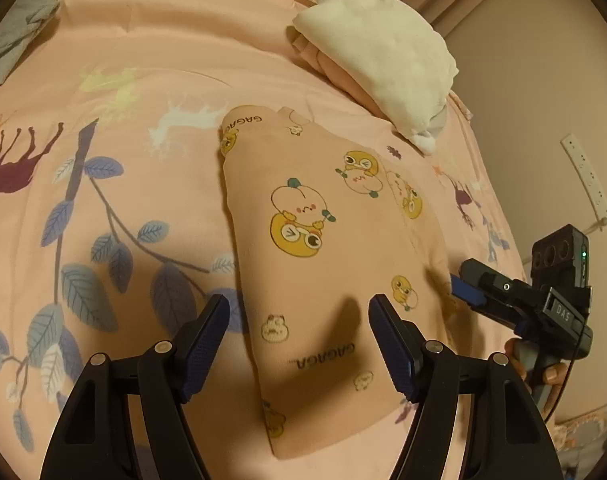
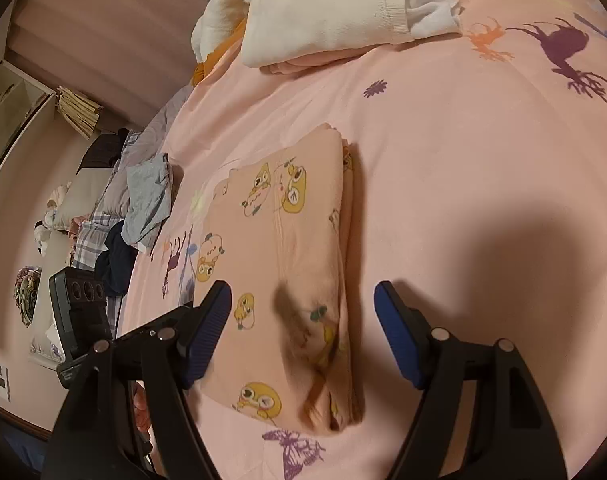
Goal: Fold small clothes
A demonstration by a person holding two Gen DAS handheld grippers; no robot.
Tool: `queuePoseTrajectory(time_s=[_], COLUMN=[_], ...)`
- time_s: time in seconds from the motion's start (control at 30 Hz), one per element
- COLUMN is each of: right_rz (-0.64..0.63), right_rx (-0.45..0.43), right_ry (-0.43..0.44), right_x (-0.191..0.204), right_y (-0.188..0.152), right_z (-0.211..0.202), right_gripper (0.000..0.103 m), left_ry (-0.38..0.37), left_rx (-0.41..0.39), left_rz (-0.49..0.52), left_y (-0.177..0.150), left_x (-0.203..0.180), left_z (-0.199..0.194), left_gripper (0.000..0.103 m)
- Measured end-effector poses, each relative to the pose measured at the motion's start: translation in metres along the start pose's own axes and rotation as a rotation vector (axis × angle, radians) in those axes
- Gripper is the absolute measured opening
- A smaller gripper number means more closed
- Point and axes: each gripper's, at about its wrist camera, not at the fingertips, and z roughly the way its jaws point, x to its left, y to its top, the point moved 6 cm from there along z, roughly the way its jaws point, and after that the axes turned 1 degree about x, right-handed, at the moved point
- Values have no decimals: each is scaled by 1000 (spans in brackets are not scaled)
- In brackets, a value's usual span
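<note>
A small pink garment (image 1: 335,264) printed with yellow cartoon ducks lies folded into a long flat strip on the pink bedsheet (image 1: 143,80). It also shows in the right wrist view (image 2: 279,280), with several layers stacked along its right edge. My left gripper (image 1: 299,340) is open and empty, hovering over the garment's near end. My right gripper (image 2: 303,336) is open and empty over the garment's other end. The right gripper also shows in the left wrist view (image 1: 469,286), beside the garment's right edge.
A folded pile with a cream garment (image 1: 379,56) on top lies at the far side, also in the right wrist view (image 2: 335,4). Loose grey and dark clothes (image 2: 143,208) are heaped by the bed's left edge. A power strip (image 1: 587,176) hangs on the wall.
</note>
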Motion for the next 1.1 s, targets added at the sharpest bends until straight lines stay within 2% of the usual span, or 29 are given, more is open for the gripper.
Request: queuePoseTrajectory(time_s=[0.53, 1.1], right_rz=[-6, -66], right_rx=[25, 63], right_ry=[3, 18], right_x=[-7, 13], right_y=[13, 13], right_z=[20, 47], right_gripper=[75, 72], left_ry=[-8, -7], left_rx=[9, 10], left_rz=[-12, -1], left_y=[8, 15], left_x=[5, 1], left_z=[14, 22], left_gripper=[71, 71])
